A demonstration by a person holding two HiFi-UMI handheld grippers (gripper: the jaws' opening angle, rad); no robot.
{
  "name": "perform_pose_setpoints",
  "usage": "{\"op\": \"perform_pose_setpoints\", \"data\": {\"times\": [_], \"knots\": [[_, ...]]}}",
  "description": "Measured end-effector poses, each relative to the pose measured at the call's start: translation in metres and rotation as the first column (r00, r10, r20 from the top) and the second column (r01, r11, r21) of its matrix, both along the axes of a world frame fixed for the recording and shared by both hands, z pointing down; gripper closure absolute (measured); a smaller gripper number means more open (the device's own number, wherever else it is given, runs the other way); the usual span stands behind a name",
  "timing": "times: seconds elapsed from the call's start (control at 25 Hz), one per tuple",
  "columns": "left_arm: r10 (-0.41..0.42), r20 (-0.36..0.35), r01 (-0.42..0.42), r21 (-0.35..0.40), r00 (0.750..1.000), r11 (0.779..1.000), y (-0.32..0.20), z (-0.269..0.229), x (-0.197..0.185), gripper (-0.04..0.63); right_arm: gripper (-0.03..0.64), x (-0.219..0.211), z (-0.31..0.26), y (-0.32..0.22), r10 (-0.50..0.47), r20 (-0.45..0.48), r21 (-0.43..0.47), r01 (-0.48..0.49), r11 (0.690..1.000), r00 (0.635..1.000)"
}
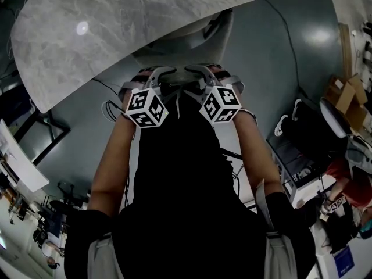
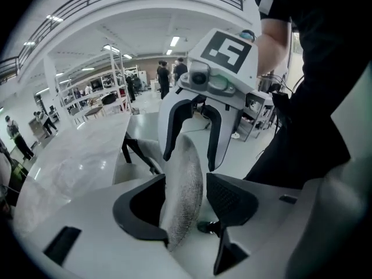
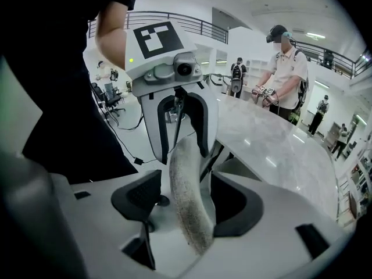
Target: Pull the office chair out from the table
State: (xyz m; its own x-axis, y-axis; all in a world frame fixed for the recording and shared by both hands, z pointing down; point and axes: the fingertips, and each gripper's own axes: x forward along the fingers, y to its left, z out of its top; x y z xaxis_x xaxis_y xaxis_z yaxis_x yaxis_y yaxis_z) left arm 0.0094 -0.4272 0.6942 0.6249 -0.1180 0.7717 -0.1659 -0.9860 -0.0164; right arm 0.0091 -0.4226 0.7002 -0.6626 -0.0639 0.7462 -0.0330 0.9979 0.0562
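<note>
Two things could spoil the pull, as I judge it. If the jaws close on only the thin top rim of the pale grey speckled fabric chair back [image 2: 185,176], the cloth may slip out once the pull begins. If one side tugs harder than the other, the office chair may swivel instead of rolling clear of the grey marble-patterned table top [image 1: 116,28], and an arm could catch under its edge.

The left gripper [image 2: 186,202] has its jaws spread wide and straddles that top rim. The fabric lies close against one dark pad, with a clear gap to the other, so nothing is pinched. The right gripper [image 3: 189,202] is likewise spread. The same rim [image 3: 189,196] runs up between its pads with space on one side.

The two grippers face each other, just apart along the rim. The table top lies beyond and below them, and the person's body is close behind.
</note>
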Motion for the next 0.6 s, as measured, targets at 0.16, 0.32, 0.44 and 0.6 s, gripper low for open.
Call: {"op": "perform_pose_setpoints", "data": {"times": [0.16, 0.32, 0.44, 0.6], "knots": [[0.044, 0.100, -0.048, 0.034, 0.994, 0.998, 0.001, 0.015, -0.004, 0.371, 0.360, 0.002, 0.015, 0.002, -0.014, -0.044, -0.006, 0.013, 1.000, 0.999], [0.084, 0.168, -0.089, 0.022, 0.982, 0.996, 0.005, 0.034, -0.005, 0.371, 0.360, 0.002, 0.024, 0.001, -0.027, -0.074, 0.026, 0.029, 0.999, 0.997], [0.079, 0.210, -0.089, 0.037, 0.974, 0.995, 0.007, 0.043, -0.005, 0.373, 0.360, 0.002, 0.025, 0.002, -0.027, -0.092, 0.045, 0.032, 0.998, 0.995], [0.054, 0.228, -0.067, 0.049, 0.972, 0.997, 0.005, 0.050, -0.003, 0.413, 0.360, 0.000, 0.029, 0.004, -0.059, -0.124, 0.065, 0.067, 0.996, 0.991]]}}
